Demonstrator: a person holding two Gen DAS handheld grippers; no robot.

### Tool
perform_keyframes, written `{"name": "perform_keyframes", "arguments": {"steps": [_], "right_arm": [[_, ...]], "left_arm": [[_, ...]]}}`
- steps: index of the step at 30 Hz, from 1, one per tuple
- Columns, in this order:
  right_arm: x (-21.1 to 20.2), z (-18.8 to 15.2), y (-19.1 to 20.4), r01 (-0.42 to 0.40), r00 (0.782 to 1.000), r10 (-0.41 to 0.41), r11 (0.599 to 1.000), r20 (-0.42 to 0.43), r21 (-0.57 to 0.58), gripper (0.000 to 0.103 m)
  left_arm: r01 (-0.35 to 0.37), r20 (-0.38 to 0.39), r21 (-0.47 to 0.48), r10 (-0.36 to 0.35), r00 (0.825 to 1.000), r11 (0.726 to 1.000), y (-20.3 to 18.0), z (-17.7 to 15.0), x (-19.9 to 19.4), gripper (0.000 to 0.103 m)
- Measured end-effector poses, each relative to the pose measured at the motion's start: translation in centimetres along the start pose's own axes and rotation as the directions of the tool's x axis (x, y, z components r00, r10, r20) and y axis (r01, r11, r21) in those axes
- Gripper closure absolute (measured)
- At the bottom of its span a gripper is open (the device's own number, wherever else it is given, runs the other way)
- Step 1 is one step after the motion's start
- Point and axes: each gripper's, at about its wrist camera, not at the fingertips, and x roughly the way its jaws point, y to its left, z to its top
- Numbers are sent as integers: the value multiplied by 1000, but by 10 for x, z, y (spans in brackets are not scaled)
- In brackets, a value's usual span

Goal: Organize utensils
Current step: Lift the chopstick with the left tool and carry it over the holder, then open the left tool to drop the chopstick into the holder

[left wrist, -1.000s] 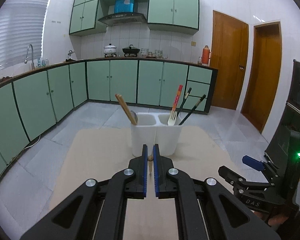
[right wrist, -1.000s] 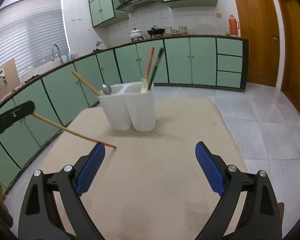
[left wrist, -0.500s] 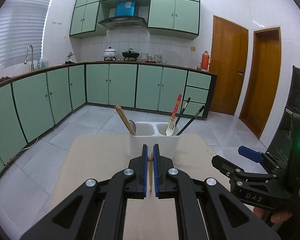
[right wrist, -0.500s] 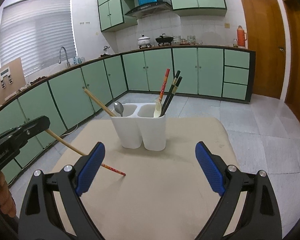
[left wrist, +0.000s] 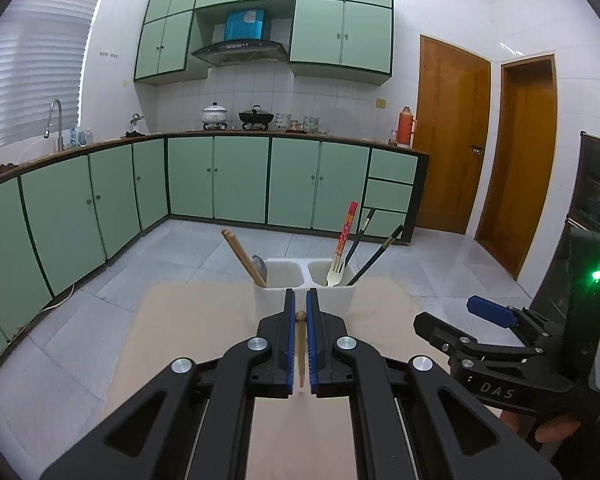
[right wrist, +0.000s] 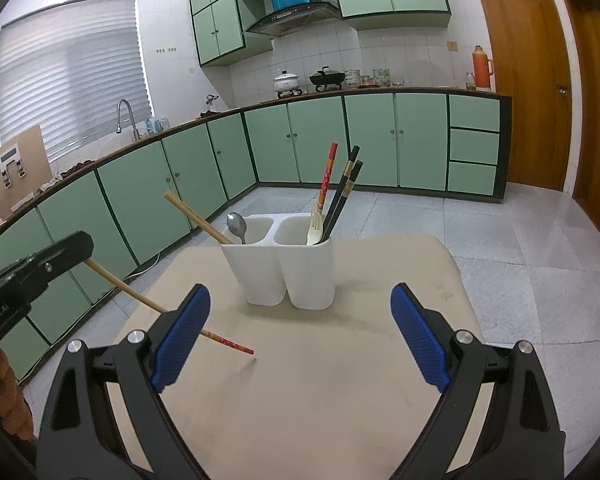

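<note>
Left gripper (left wrist: 300,344) clenched on a single wooden chopstick (right wrist: 140,298); stick slants down from the jaws, red-patterned tip just above the beige tabletop (right wrist: 340,400), in front of and to the left of the white two-cup holder (right wrist: 284,272). Right gripper (right wrist: 296,332) released, jaws wide, nothing between them, hanging in front of the holder.

Holder contents: left cup has a matching wooden chopstick (right wrist: 196,218) and a spoon (right wrist: 237,225); right cup has a fork (right wrist: 314,228), a red chopstick (right wrist: 326,178) and two black ones (right wrist: 346,188).

Risks, as I judge them:
- Grip sits near the blunt end, so the long free end may swing and catch the holder rim or knock the leaning stick.
- Thin round stick could twist or slip between the pads.
- Light holder might tip if nudged.

Hard to see: from the left wrist view the held stick is nearly end-on. Cup bottoms hidden. Person's hands only show at the frame edges.
</note>
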Motion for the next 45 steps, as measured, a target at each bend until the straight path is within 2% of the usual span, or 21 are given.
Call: {"name": "perform_keyframes", "arguments": {"steps": [7,13,15,19,26,30,34,39,45], "right_arm": [[0,5,1,-1,1000,1,1000,11,3,14],[3,9,0,-6,1000,6,1000,8,0,14],[5,13,1,-3,1000,3,1000,7,-5,14],[9,27,0,6,1000,-5,1000,25,-15,14],[18,68,0,17,997,-13,999,77,-42,14],[31,79,0,17,997,-13,999,82,-44,14],[45,81,-3,17,998,-14,999,65,-36,14],[59,78,-7,22,999,-21,999,34,-31,14],[59,75,-13,33,999,-32,999,31,-19,14]], "left_arm": [[-3,97,13,2,995,1000,-1,27,-21,98],[-21,226,32,13,974,999,-4,68,-31,98],[-24,240,37,14,971,999,-7,77,-26,98],[-30,232,35,21,973,999,-8,87,-6,98],[-37,226,2,36,974,999,6,89,30,98],[-30,208,-5,30,978,1000,13,88,50,98],[-20,166,-5,21,986,1000,17,82,72,98],[1,72,-10,-1,997,1000,18,69,99,96],[-7,57,-12,8,998,1000,17,61,97,87]]}}
